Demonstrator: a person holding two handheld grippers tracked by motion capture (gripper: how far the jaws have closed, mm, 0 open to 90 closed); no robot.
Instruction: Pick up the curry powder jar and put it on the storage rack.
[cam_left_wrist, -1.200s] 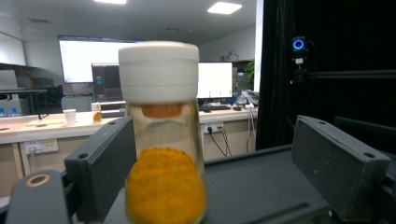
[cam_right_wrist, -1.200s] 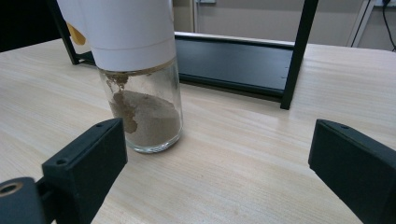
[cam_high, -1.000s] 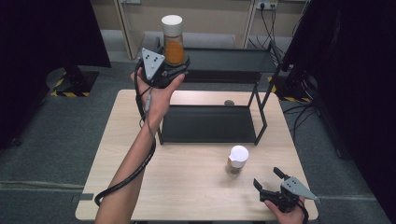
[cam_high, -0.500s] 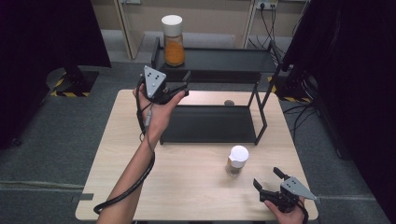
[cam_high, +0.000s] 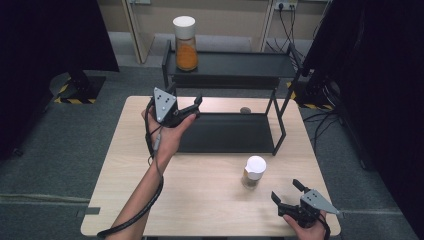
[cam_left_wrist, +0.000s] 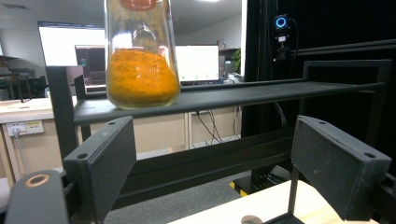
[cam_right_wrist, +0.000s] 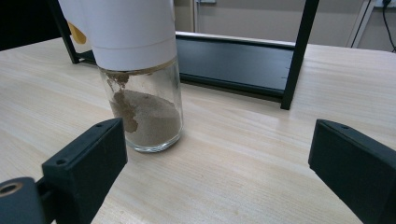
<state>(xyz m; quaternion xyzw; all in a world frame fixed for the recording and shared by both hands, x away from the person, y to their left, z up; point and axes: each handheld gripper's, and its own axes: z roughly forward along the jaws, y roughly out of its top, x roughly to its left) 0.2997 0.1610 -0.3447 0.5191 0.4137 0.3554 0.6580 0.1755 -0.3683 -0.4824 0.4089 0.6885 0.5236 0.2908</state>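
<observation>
Two jars are in sight: one jar of orange powder (cam_high: 186, 46) stands on the top shelf of the single black rack (cam_high: 235, 65); one jar of brown powder (cam_high: 253, 172) stands on the tabletop (cam_high: 210, 200); the left gripper (cam_high: 187, 110) hangs with fingers wide before the rack; the right gripper (cam_high: 286, 192), fingers wide, sits near the brown jar.

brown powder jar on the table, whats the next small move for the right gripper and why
Probably ease the right gripper forward and a little to its left, toward the brown powder jar. Its jaws are open and empty, and in the right gripper view the jar stands upright on the table, left of the gap, untouched.
</observation>
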